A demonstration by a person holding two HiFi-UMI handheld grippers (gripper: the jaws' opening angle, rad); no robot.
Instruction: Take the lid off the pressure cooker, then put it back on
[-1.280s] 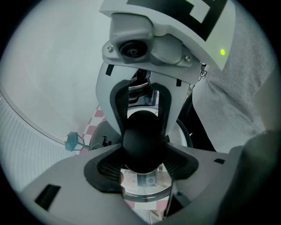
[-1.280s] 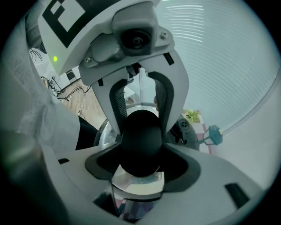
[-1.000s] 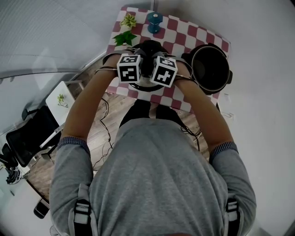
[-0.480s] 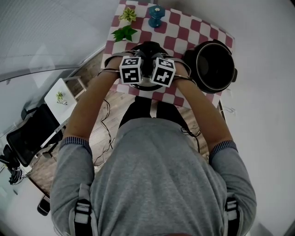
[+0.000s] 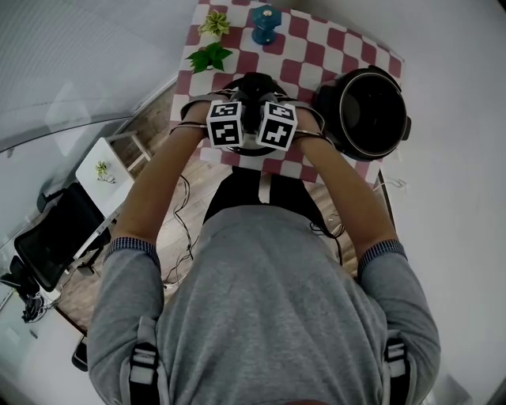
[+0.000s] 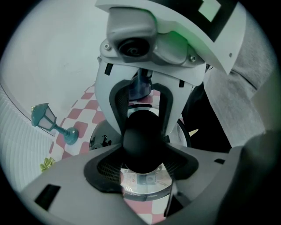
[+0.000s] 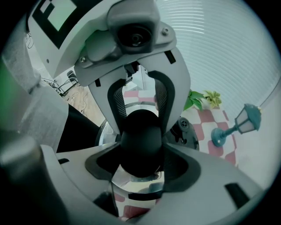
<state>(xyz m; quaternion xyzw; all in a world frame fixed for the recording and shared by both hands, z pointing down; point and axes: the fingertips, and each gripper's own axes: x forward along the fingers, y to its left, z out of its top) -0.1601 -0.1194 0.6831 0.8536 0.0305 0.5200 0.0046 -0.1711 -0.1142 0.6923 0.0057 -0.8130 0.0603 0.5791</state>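
Observation:
The pressure cooker pot (image 5: 365, 112) stands open at the right of the checkered table (image 5: 316, 55). Its steel lid (image 5: 247, 150) is to the left of the pot, low over the cloth; I cannot tell whether it touches. My left gripper (image 5: 239, 111) and right gripper (image 5: 267, 111) face each other, both shut on the lid's black knob (image 5: 254, 84). In the left gripper view the knob (image 6: 141, 145) fills the jaws of the left gripper (image 6: 141, 151) above the shiny lid (image 6: 142, 184). The right gripper (image 7: 140, 149) clamps the same knob (image 7: 140, 143).
A teal lamp ornament (image 5: 266, 22) and two small green plants (image 5: 210, 57) stand at the table's far left. The ornament (image 6: 48, 125) also shows in the left gripper view, and the plant (image 7: 202, 99) in the right one. Wooden floor (image 5: 198, 190) and cables lie under the near edge.
Both grippers have sunk toward the tablecloth with the lid held between them. Their grip on the knob looks the same.

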